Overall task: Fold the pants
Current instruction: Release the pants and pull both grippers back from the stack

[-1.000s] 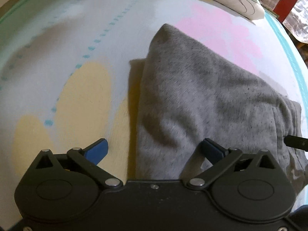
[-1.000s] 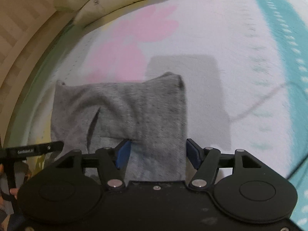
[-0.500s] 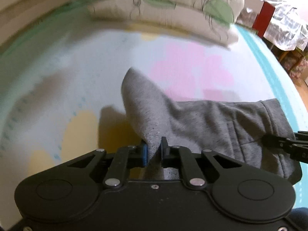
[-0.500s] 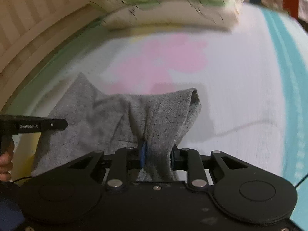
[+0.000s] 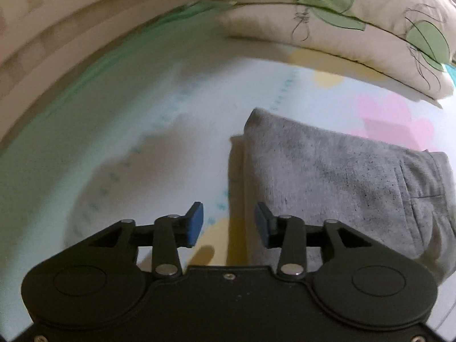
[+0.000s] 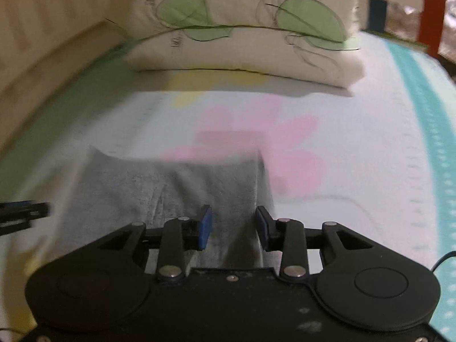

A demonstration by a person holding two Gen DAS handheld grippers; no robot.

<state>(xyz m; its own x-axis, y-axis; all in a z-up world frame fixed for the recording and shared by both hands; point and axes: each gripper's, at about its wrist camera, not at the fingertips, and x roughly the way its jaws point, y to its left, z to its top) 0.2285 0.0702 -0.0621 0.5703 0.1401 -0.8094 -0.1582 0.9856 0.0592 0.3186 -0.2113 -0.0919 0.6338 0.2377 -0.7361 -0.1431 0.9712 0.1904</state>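
The grey pants (image 5: 336, 182) are seen lying folded into a compact block on the bed sheet (image 5: 119, 131), which is pale with pink, yellow and teal print. In the left wrist view, the left gripper (image 5: 228, 223) is held above the sheet just off the left edge of the pants; its jaws are opening, nothing is caught between the blue pads (image 5: 195, 222), and only sheet is visible in the gap. A pocket seam is noted toward the right end of the fold. In the right wrist view, which is blurred, the right gripper (image 6: 233, 226) is positioned over the near right part of the pants (image 6: 159, 188); its jaws are opening, and grey fabric is seen in the gap between the pads, apparently below them and not pinched. The tip of the left gripper is visible at the left frame edge. A cream pillow (image 6: 245, 31) with green leaf print is recorded at the far end of the bed.
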